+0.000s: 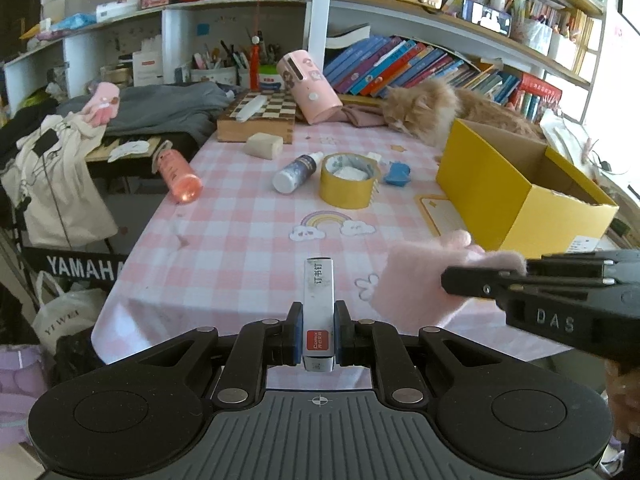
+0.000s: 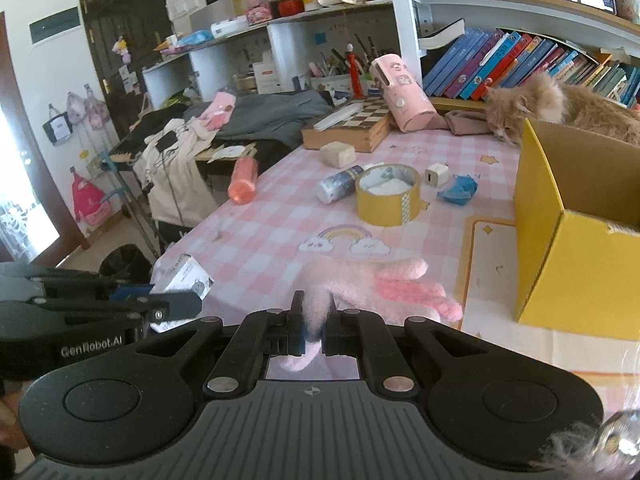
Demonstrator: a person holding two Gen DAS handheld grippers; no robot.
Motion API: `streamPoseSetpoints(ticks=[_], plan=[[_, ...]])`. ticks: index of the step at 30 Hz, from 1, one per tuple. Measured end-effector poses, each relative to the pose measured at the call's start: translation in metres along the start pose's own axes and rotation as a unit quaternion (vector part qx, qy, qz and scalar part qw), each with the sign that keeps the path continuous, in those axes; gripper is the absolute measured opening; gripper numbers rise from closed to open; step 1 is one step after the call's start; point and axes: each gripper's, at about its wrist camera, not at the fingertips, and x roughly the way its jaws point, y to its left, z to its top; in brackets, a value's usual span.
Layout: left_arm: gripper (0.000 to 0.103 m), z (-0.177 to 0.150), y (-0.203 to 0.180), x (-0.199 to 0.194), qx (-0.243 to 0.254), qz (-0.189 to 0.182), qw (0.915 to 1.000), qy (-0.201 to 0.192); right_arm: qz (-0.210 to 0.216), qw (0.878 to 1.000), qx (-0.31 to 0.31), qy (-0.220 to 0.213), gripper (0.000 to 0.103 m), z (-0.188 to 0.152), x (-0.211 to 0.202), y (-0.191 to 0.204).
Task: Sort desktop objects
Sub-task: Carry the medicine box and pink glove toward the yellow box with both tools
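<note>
My left gripper is shut on a white staples box and holds it above the near edge of the pink checked table. My right gripper is shut on the cuff of a fluffy pink glove, whose fingers point toward the open yellow box. In the left wrist view the right gripper comes in from the right with the glove. In the right wrist view the left gripper with the staples box sits at the left.
On the table lie a yellow tape roll, a white bottle, a blue crumpled piece, an orange bottle, a beige block, a chessboard box and a pink case. An orange cat lies behind the yellow box.
</note>
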Motion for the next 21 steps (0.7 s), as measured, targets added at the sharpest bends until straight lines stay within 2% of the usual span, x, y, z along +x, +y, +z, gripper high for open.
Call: streamPoseSetpoints(ticks=[12, 21], plan=[[0.013, -0.020, -0.025, -0.016, 0.033, -0.030, 0.9990, 0.008, -0.020, 0.999, 0.028, 0.010, 0.006, -0.034, -0.033, 0.001], [0.013, -0.029, -0.056, -0.016, 0.088, -0.084, 0.9923, 0.023, -0.073, 0.994, 0.082, 0.006, 0.006, -0.061, -0.066, -0.012]])
